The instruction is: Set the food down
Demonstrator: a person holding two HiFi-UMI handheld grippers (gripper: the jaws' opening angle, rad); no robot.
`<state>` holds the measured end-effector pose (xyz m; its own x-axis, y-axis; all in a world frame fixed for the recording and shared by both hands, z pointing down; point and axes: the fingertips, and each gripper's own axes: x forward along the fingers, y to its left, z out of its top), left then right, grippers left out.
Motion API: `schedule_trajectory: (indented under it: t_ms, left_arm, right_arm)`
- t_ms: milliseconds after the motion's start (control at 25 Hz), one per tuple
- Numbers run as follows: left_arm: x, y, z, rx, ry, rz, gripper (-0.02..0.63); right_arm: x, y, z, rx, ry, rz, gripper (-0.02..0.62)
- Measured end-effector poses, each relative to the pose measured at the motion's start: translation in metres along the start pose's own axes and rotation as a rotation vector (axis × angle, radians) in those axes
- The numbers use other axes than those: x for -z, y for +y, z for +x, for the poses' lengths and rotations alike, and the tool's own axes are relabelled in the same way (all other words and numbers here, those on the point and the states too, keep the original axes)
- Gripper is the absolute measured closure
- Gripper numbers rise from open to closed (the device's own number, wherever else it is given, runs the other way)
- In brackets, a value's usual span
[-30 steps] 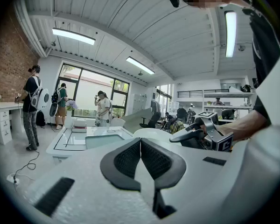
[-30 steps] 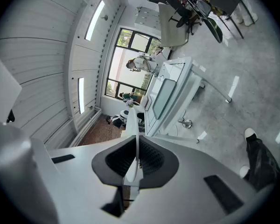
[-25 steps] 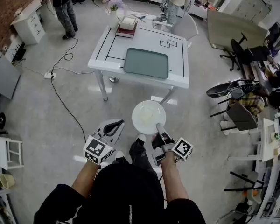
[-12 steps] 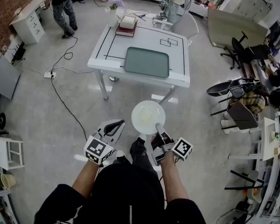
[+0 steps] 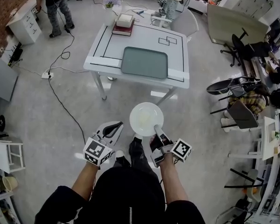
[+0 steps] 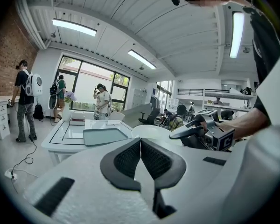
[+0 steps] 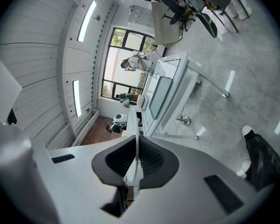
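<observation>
A round white plate (image 5: 146,118) with a pale piece of food (image 5: 145,119) on it hangs over the floor in front of me. My right gripper (image 5: 157,129) is shut on its near rim; in the right gripper view the plate (image 7: 132,139) shows edge-on between the jaws. The plate (image 6: 151,131) also shows in the left gripper view, with the right gripper (image 6: 192,131) beside it. My left gripper (image 5: 113,127) is shut with nothing in it, lower left of the plate. Ahead stands a white table (image 5: 110,45) with a grey-green tray (image 5: 145,62) on it.
Books (image 5: 123,26) and a vase of flowers (image 5: 112,3) stand at the table's far left corner. A cable (image 5: 60,94) and a power strip (image 5: 48,75) lie on the floor at left. People (image 5: 51,3) stand beyond the table. Office chairs (image 5: 238,85) crowd the right side.
I have moved a little toward the table; it sits slightly lower and nearer in the head view. Both grippers and the plate keep their hold and pose.
</observation>
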<state>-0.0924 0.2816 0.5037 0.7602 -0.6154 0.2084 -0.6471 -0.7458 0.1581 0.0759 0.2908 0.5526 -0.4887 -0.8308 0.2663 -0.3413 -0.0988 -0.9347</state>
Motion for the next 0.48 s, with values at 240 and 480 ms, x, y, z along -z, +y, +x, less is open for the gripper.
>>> schedule_trajectory:
  t_ms: [240, 480]
  left_arm:
    - [-0.007, 0.016, 0.030, -0.012, 0.011, 0.005, 0.597]
    - [-0.024, 0.043, 0.060, -0.054, 0.011, 0.009, 0.597]
  right_arm:
    - [-0.024, -0.006, 0.023, -0.011, 0.018, 0.024, 0.577]
    - [-0.057, -0.006, 0.055, -0.010, 0.051, 0.013, 0.577]
